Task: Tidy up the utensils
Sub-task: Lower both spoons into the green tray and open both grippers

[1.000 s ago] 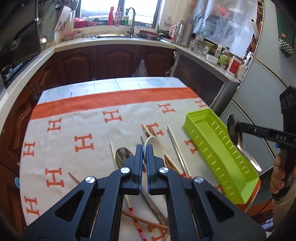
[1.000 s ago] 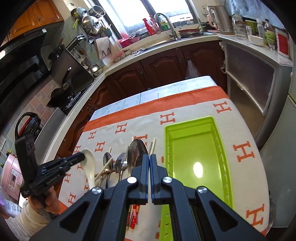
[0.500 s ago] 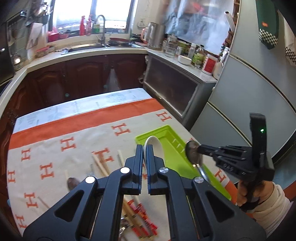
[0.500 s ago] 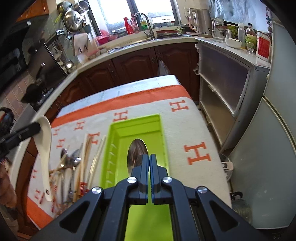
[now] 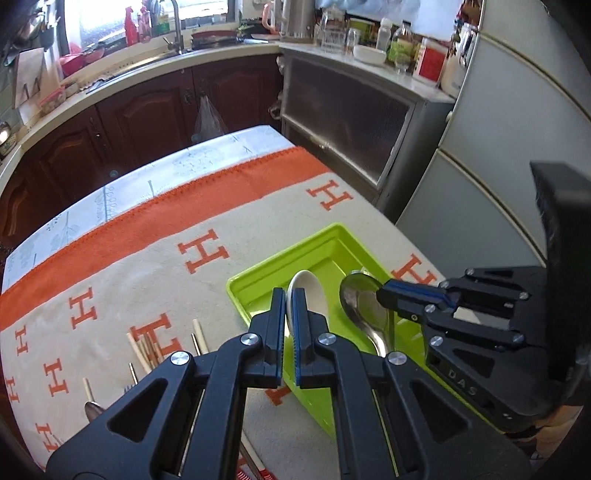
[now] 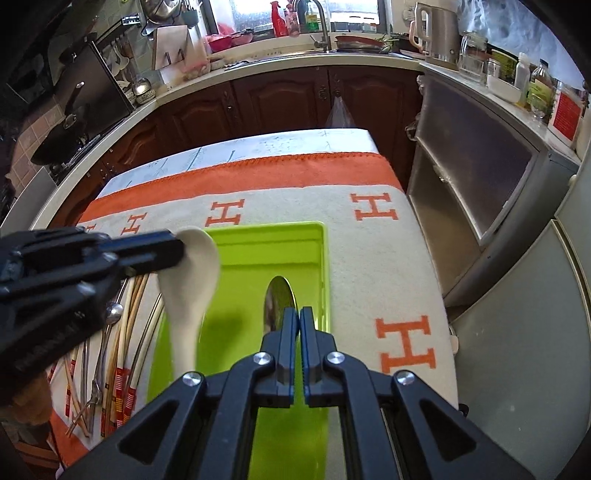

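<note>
Left gripper [image 5: 290, 310] jaws clamped on white spoon [image 5: 308, 291] | right gripper [image 6: 298, 325] jaws clamped on metal spoon [image 6: 277, 306] | both held over green tray [image 6: 317, 236] — seemingly for release | chopsticks [image 6: 125, 332] left on surface

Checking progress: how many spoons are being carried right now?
2: a white spoon in the left gripper, a metal spoon in the right gripper, both over the green tray.

- I'm looking into a home kitchen: a sink [image 6: 347, 46] with a tall tap [image 6: 319, 22] sits under a bright window.
- Dark wooden cabinets [image 6: 280, 99] run below the counter.
- A kettle [image 6: 439, 33], hanging pots [image 6: 162, 11] and a wok [image 6: 55, 147] line the sides.
- A refrigerator [image 5: 517, 147] stands right.
</note>
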{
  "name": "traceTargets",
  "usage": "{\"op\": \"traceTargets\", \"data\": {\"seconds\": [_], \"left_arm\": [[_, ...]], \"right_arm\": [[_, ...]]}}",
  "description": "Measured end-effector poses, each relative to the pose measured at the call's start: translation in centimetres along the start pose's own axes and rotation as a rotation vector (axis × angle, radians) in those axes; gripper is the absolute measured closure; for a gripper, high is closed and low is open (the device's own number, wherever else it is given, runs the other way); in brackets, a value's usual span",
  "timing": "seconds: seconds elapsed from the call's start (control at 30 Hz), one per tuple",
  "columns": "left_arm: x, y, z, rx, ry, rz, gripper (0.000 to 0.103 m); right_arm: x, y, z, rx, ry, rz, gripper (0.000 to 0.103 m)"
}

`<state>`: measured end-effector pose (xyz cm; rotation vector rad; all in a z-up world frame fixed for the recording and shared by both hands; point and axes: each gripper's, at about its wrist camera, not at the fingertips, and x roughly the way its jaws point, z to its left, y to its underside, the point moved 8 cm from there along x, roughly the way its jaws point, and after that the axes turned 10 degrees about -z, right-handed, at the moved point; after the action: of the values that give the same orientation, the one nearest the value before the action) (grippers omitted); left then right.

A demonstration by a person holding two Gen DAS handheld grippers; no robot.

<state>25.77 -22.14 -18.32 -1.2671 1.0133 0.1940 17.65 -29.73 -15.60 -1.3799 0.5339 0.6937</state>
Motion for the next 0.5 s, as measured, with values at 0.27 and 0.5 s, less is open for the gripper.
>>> {"op": "traceTargets", "data": {"seconds": [0.27,0.5], "left_arm": [[1.6,0.8,-0.6,0.037,0.005,0.035,0.101],[-0.2,1.0,0.6,-0.019,-0.012,0.051,0.101]], "right_arm": [[0.0,-0.4,-0.4,0.090,-0.045,0.029,0.094],[-2.1,-0.1,-0.1,0.190,-0.078,0.010,0.086]]}}
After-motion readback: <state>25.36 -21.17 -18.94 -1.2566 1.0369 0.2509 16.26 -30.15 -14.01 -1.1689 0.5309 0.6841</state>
